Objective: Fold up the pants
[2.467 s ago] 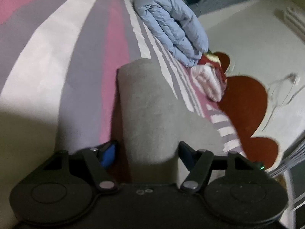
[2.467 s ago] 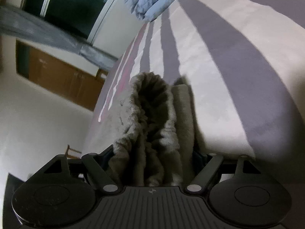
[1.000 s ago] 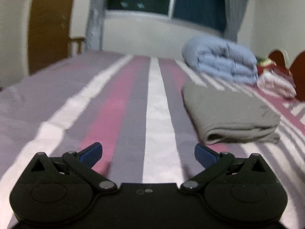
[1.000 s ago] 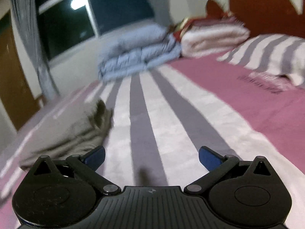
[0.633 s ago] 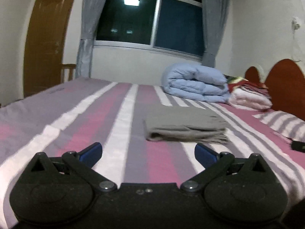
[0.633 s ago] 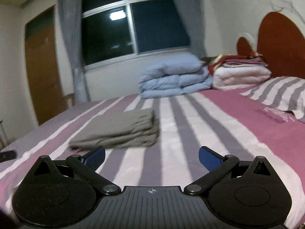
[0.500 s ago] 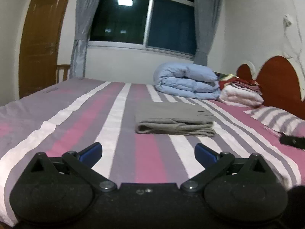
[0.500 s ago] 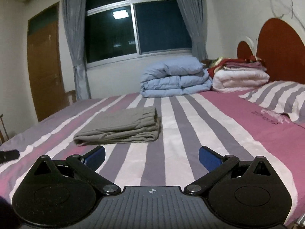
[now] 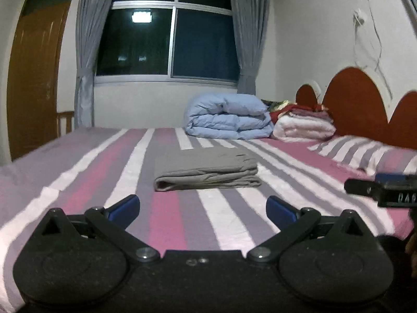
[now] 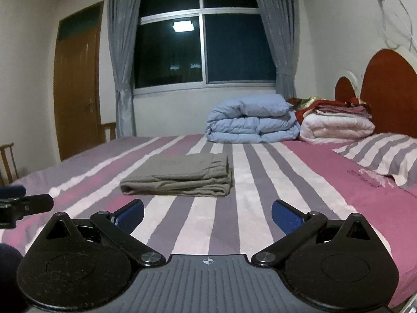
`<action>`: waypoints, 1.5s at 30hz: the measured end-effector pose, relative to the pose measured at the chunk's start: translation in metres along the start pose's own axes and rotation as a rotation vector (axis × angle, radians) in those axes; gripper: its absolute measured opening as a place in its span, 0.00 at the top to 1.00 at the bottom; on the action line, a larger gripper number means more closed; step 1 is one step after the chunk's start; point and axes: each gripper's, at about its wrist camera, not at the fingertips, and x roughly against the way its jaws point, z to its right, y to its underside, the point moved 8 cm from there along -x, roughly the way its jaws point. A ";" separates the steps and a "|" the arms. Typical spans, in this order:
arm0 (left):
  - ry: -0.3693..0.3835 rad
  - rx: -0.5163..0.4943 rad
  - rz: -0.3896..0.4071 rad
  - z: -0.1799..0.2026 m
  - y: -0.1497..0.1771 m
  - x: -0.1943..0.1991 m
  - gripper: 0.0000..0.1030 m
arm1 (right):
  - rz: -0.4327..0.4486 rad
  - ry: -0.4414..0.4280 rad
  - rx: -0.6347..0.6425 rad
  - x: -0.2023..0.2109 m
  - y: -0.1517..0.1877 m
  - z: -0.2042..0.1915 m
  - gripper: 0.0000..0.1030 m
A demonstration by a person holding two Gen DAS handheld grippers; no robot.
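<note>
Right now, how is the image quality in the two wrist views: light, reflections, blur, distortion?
Left wrist view: dim indoor light, a ceiling lamp mirrored in the dark window, strong fisheye bending of the door and walls, the folded pants fairly sharp, the right gripper at the right edge blurred. Right wrist view: the same lamp glare in the window, dark corners, pants clear.

both grippers are just hanging level side by side, left gripper and right gripper each with blue-padded fingers spread wide apart and nothing between them
</note>
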 end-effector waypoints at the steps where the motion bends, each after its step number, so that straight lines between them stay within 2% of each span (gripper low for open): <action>1: 0.001 0.006 -0.016 -0.001 0.005 0.000 0.06 | -0.005 0.001 0.013 -0.003 0.001 -0.002 0.00; 5: -0.008 0.029 -0.040 -0.002 0.012 -0.003 0.06 | -0.016 -0.007 0.050 -0.011 0.004 -0.012 0.00; 11: -0.017 0.024 -0.014 0.001 0.009 0.003 0.06 | 0.025 -0.031 0.062 -0.004 0.003 -0.019 0.00; 25: -0.014 0.024 -0.024 0.000 0.011 0.001 0.06 | 0.001 -0.012 -0.023 -0.014 0.006 -0.003 0.00; 45: -0.004 0.028 -0.013 -0.004 0.009 0.003 0.06 | -0.008 -0.010 -0.032 -0.014 0.006 0.000 0.00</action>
